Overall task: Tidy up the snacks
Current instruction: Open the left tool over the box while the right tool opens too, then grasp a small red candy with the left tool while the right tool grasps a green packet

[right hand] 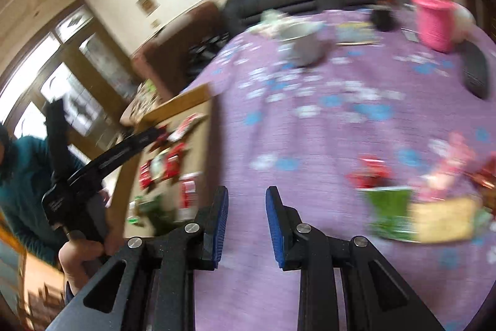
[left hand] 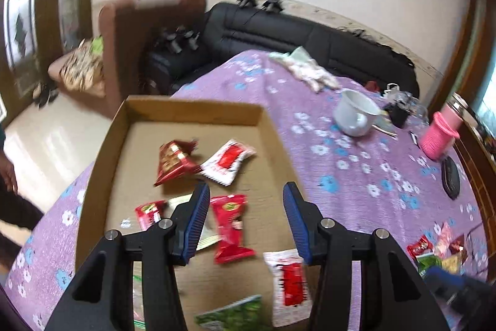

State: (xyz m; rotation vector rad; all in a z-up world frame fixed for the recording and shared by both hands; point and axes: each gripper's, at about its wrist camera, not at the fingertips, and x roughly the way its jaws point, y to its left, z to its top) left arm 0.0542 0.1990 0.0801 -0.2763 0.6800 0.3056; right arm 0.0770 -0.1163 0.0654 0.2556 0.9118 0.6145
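Above the cardboard tray (left hand: 186, 110), the left gripper (left hand: 245, 217) hovers with its jaws released and nothing between the blue pads. Directly beneath the gap lies a red snack packet (left hand: 231, 227), its left edge hidden behind the left pad; it rests flat on the tray floor, apart from the pads. Further packets lie in the tray: a dark red and gold one (left hand: 173, 160) touching a white and red one (left hand: 228, 160) beyond the jaws, a second white and red packet (left hand: 290, 284) below the right pad, and a green packet (left hand: 232, 314) at the near edge. The tray sits on a desk covered by a purple flowered cloth (left hand: 356, 176).

From the right wrist view, the right gripper (right hand: 247, 219) is over bare cloth, its jaws narrowly parted and gripping nothing. A loose pile of snacks (right hand: 418, 207), blurred, lies on the cloth to the right of these jaws, well apart from them. The tray shows at the left of that view, with the left gripper held over it by a hand (right hand: 83, 256).
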